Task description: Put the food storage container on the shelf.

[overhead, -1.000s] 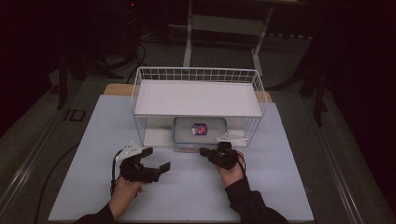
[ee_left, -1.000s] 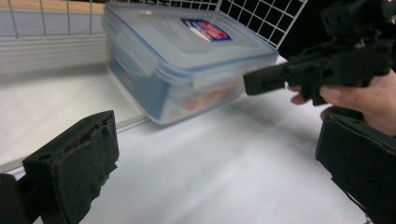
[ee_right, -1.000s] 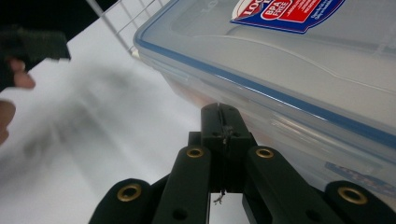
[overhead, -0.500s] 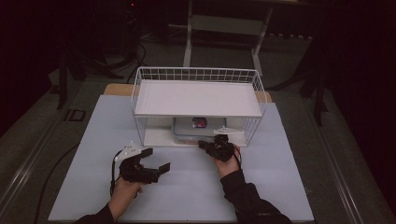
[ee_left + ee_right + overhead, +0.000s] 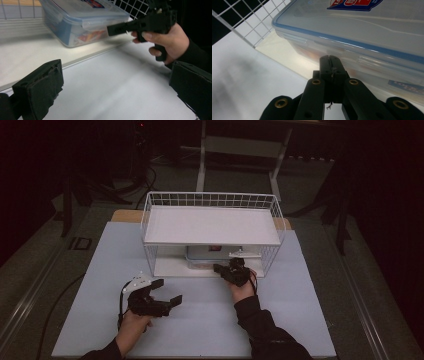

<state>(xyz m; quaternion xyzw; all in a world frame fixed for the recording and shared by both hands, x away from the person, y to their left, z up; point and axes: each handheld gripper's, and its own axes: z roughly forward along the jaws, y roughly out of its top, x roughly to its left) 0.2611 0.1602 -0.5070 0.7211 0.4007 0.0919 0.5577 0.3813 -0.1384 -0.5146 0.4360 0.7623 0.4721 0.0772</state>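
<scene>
Two tongs differ: the right tongs point(image 5: 331, 65), closed and empty, press the plastic container point(image 5: 367, 32) under the wire shelf point(image 5: 212, 227), apparently pushing it inward, while the left tongs point(image 5: 167, 292) wait open.

Both grippers are matte black, pistol-shaped tools with a handle below a boxy body. The left gripper point(image 5: 167, 292) carries a grey three-cornered plate point(image 5: 137, 282) on top, and a thin black cable point(image 5: 120, 307) trails from its rear. Its two jaws are thick, blocky slabs with rough, slightly frayed edges. The right gripper point(image 5: 331, 65) shows flat black linkage arms pinned with brass-coloured rivets point(image 5: 316, 81), and its slim jaw tips are parted by a narrow seam. The right hand point(image 5: 168, 41) comes out of a dark long sleeve point(image 5: 260, 325). The left hand point(image 5: 131, 327) has no sleeve at the wrist.
</scene>
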